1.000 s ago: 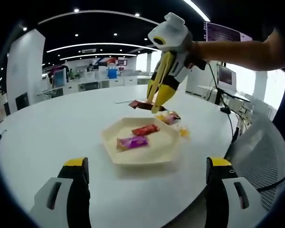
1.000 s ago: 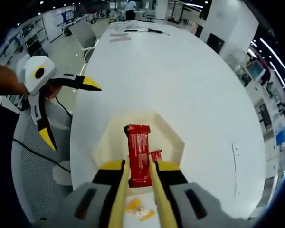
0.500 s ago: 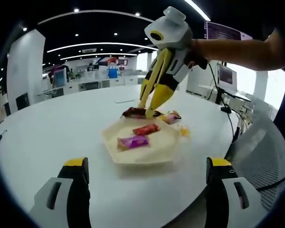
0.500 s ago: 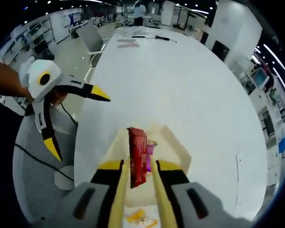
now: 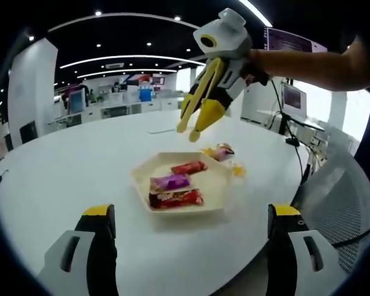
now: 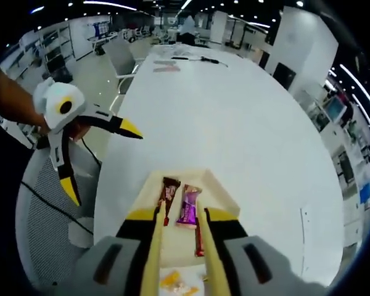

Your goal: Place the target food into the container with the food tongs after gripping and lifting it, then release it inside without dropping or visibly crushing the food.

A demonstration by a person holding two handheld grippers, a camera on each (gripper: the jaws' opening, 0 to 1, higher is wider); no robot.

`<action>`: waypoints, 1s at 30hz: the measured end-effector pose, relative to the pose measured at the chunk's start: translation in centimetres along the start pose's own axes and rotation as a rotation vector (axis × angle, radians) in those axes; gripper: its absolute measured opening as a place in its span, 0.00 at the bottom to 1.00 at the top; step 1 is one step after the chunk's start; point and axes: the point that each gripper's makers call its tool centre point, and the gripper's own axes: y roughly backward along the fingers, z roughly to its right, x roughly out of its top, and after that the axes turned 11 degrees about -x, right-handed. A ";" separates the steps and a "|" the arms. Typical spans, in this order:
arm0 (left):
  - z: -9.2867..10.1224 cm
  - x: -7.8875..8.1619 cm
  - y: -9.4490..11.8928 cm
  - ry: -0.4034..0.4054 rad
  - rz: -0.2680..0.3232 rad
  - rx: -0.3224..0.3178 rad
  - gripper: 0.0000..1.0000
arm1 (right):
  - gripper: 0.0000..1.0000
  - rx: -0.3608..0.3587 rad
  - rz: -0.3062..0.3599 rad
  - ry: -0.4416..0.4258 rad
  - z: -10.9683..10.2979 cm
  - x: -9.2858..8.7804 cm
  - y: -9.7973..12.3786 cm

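Observation:
A cream hexagonal plate (image 5: pixel 137 177) lies on the white round table (image 5: pixel 61 160) and holds three wrapped snacks: a dark red bar (image 5: pixel 176 198) at the near edge, a purple one (image 5: pixel 170 182) and a red one (image 5: pixel 189 167). My right gripper (image 5: pixel 187 134), held by a person's hand, hangs above the plate's far side, its yellow tongs slightly apart and empty. In the right gripper view the right gripper (image 6: pixel 179 216) looks down on the plate (image 6: pixel 223 191), the dark red bar (image 6: pixel 168 191) and the purple snack (image 6: pixel 188 206). My left gripper (image 5: pixel 191 209) stands wide open, short of the plate; the left gripper (image 6: pixel 106 166) sits off the table edge.
Loose wrapped snacks (image 5: pixel 219 151) and yellow candies (image 5: pixel 237 169) lie on the table just beyond the plate. A grey mesh chair (image 5: pixel 339 203) stands at the table's edge. Papers and a cable (image 6: pixel 191 57) lie at the table's far end.
The right gripper carried the dark red bar over the plate, let it go and rose. The bar now lies in the plate next to the purple snack. The left gripper stayed put.

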 end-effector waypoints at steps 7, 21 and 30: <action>0.1 0.0 0.0 -0.003 -0.005 -0.006 1.00 | 0.29 -0.001 0.003 -0.006 0.2 -0.8 0.6; 0.1 -0.1 0.0 -0.002 -0.005 -0.007 1.00 | 0.29 0.004 0.042 0.005 0.3 -2.0 1.9; 0.2 0.0 0.0 0.000 -0.002 -0.007 1.00 | 0.29 -0.022 0.109 0.016 0.7 -3.2 3.6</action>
